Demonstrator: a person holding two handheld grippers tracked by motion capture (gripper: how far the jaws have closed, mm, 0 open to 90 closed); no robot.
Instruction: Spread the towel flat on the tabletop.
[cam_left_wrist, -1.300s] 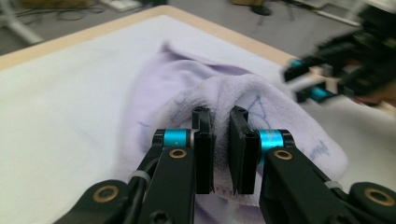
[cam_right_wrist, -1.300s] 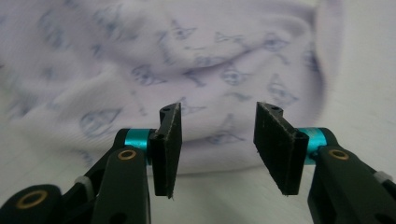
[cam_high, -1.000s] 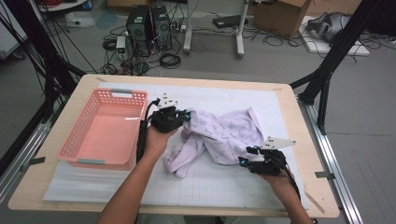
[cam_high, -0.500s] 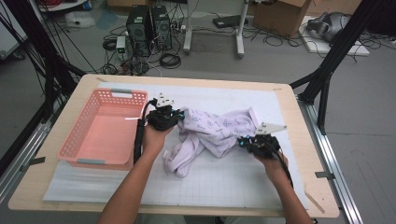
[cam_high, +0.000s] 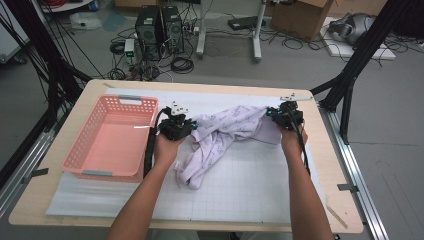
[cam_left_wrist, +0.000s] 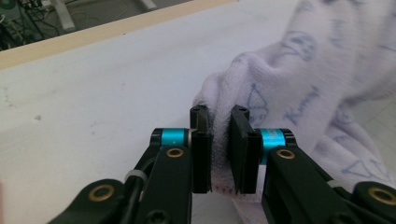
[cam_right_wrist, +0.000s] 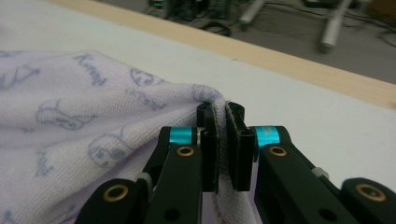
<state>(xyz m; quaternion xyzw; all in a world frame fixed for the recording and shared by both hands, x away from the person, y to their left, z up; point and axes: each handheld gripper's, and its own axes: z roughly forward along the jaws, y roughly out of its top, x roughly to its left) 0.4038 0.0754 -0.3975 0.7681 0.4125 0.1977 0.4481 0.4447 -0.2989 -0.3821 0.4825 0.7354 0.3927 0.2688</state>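
Your right tool (cam_high: 286, 116) pinches a corner of the shirt (cam_high: 227, 137) on the surface (cam_high: 240, 190); the left tool (cam_high: 176, 126), just loosening, has cloth between its jaws. You're spreading it: next, draw the corners apart.

Both forearms are showing bare, no sleeves in sight. Left gripper (cam_high: 192, 131) is showing a black body, grey three-cornered plate on top, thick black cable trailing along the arm. Right gripper (cam_high: 270, 113) is looking the same: black, grey plate, black cable. Up close, jaws are showing flat black pads, cyan rings behind them, brass-coloured rivets on black linkage arms, white cable ties
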